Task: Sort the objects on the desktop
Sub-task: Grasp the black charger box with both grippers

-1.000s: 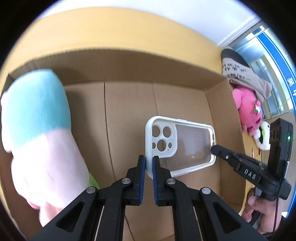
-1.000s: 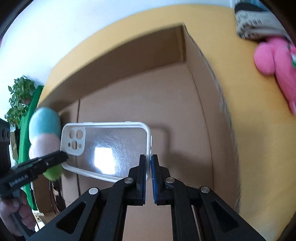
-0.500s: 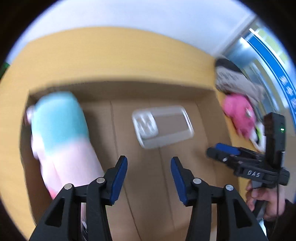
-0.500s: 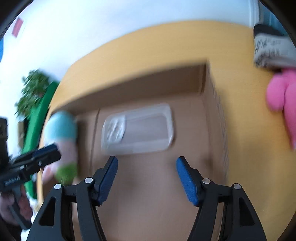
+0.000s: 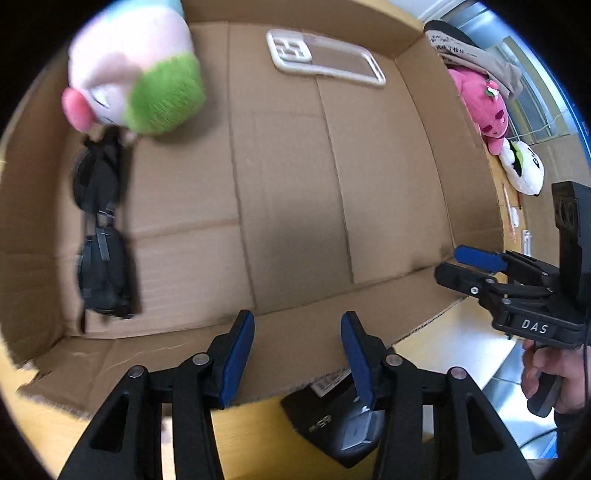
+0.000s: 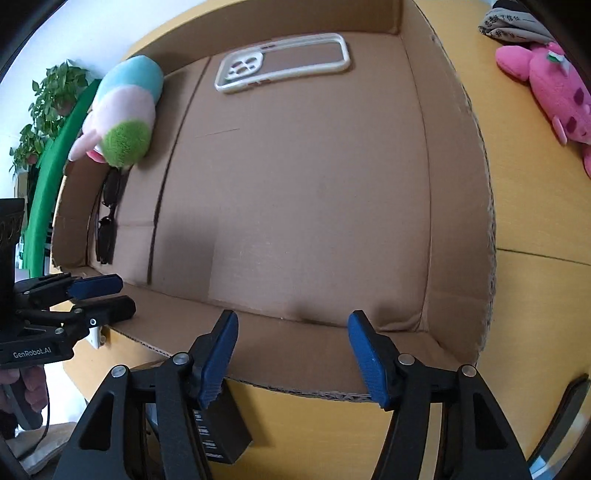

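An open cardboard box (image 5: 295, 206) (image 6: 295, 206) lies on the yellow table. Inside it, a clear phone case (image 5: 325, 59) (image 6: 282, 61) lies flat at the far wall. A pastel plush (image 5: 136, 70) (image 6: 123, 110) lies at the far left, and black sunglasses (image 5: 99, 229) (image 6: 107, 218) lie along the left wall. My left gripper (image 5: 297, 356) is open and empty over the box's near edge. My right gripper (image 6: 291, 352) is open and empty, also at the near edge.
A pink plush (image 5: 480, 99) (image 6: 550, 85), a folded grey cloth (image 5: 476, 55) (image 6: 517, 26) and a white plush (image 5: 522, 166) lie on the table right of the box. A black box (image 5: 340, 424) (image 6: 218, 424) sits below the grippers. Green plants (image 6: 48, 107) stand at left.
Both grippers let go of the phone case and opened. The case dropped flat to the far end of the box. Both grippers pulled back and up to the near edge.
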`<state>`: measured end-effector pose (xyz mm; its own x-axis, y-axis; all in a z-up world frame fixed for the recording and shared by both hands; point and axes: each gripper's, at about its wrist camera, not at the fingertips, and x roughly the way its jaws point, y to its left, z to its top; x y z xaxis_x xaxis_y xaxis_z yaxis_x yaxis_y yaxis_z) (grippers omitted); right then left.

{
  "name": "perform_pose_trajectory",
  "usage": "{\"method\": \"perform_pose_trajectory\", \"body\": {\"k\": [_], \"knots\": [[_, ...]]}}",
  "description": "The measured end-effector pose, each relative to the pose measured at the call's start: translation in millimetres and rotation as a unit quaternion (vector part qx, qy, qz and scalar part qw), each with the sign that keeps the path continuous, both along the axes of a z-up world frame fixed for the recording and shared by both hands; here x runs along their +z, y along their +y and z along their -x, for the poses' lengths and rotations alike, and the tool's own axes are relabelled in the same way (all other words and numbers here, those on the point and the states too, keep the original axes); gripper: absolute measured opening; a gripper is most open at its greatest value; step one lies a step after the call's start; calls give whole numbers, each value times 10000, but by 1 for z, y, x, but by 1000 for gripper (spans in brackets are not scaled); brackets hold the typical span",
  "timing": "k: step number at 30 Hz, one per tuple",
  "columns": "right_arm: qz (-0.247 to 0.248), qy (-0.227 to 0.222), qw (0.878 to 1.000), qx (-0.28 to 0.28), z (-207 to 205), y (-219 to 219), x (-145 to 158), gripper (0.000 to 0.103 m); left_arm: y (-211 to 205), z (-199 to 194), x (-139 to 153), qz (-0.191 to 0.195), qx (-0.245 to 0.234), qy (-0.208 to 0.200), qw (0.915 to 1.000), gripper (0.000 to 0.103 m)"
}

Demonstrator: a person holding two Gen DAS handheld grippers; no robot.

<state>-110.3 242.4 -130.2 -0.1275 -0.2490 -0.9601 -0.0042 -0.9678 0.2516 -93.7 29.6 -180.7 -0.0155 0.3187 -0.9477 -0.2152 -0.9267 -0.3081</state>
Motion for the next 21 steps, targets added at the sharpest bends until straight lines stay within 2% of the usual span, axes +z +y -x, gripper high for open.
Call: {"method": "perform_pose_trajectory", "body": {"k": [3,5,6,8,10,14,21], "knots": [[-36,361,9989,-294,-2,0,21,79,-13,-9,32,-34,5,448,9990,48],[22,708,9968,-367,-11,-2,42,91,-25,-19,47,-68,67,650,9978,56],[45,844,9959,-314,-18,-5,51,92,-32,-28,54,-83,92,748,9971,62],[161,1003,9948,-82,-37,-15,59,95,-45,-45,56,-200,30,776,9968,63],[340,894,9953,170,-60,-22,55,96,-49,-61,48,-314,-62,641,9974,63],[689,386,9958,469,-102,-37,22,96,-42,-82,23,-579,-238,206,9978,63],[925,187,9917,870,-132,-53,-18,96,-30,-90,-23,-1008,-427,-313,9935,63]]}}
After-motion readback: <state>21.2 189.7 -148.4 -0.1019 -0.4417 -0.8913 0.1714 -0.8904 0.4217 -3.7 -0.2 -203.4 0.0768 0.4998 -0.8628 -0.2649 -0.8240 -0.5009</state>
